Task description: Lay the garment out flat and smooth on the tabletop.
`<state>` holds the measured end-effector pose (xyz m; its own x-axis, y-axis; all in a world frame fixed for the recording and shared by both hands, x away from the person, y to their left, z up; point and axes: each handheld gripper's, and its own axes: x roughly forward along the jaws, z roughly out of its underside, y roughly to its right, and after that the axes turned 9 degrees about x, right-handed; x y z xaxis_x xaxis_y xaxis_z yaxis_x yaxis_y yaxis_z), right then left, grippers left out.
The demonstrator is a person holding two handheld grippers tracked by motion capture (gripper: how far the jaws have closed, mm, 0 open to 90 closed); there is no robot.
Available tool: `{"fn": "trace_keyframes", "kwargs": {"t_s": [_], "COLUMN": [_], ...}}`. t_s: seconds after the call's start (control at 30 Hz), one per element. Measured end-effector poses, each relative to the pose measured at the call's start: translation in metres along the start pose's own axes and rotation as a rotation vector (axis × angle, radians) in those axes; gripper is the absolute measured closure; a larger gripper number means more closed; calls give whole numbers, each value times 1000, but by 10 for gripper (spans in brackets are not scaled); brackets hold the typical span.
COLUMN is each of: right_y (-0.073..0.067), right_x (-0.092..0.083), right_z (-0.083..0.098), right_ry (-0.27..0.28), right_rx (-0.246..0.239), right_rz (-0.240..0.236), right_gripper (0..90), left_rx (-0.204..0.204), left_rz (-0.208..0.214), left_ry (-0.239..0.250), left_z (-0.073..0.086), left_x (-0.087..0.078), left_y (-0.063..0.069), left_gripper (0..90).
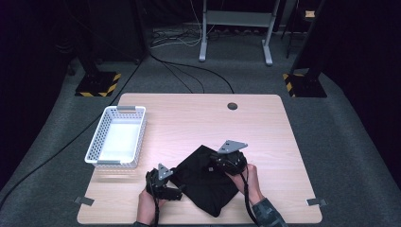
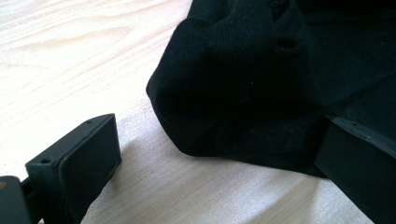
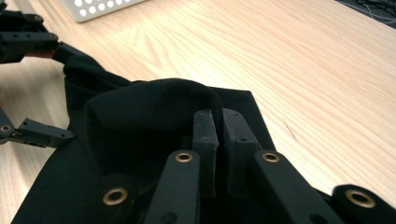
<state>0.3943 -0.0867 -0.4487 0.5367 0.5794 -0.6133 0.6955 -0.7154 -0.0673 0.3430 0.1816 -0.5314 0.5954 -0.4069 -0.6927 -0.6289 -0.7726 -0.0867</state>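
Note:
A black cloth [image 1: 203,184] lies folded on the wooden table [image 1: 189,118], near its front edge. My right gripper [image 1: 213,166] is over the cloth's upper part and shut on a fold of it. In the right gripper view the jaws [image 3: 219,117] pinch a raised ridge of the black cloth [image 3: 140,107], which arches up off the rest. My left gripper [image 1: 178,190] is at the cloth's left corner. Its jaws [image 2: 217,140] stand wide open, with the rounded corner of the cloth [image 2: 243,79] between them and unpressed. The left gripper [image 3: 63,88] also shows at the far left of the right gripper view.
A white perforated basket [image 1: 117,109] stands on the table's left side, with nothing in it; its rim [image 3: 98,7] shows in the right gripper view. A round cable hole [image 1: 232,106] is at the table's back edge. Tape marks [image 1: 85,200] sit at the front corners.

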Motion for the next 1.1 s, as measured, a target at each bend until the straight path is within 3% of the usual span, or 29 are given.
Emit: {"fn": "trace_keyframes", "kwargs": {"t_s": [0.57, 1.1], "right_y": [13, 36], "right_x": [-9, -16], "right_z": [-5, -15], "right_ry": [29, 47], "right_rx": [20, 50], "right_rz": [31, 78], "right_gripper": [848, 848], "left_rx": [1, 1], "left_rz": [0, 0], "left_ry": [0, 1], "left_z": [0, 0], "left_x": [0, 0], "left_y": [0, 0], "left_gripper": [3, 4]}}
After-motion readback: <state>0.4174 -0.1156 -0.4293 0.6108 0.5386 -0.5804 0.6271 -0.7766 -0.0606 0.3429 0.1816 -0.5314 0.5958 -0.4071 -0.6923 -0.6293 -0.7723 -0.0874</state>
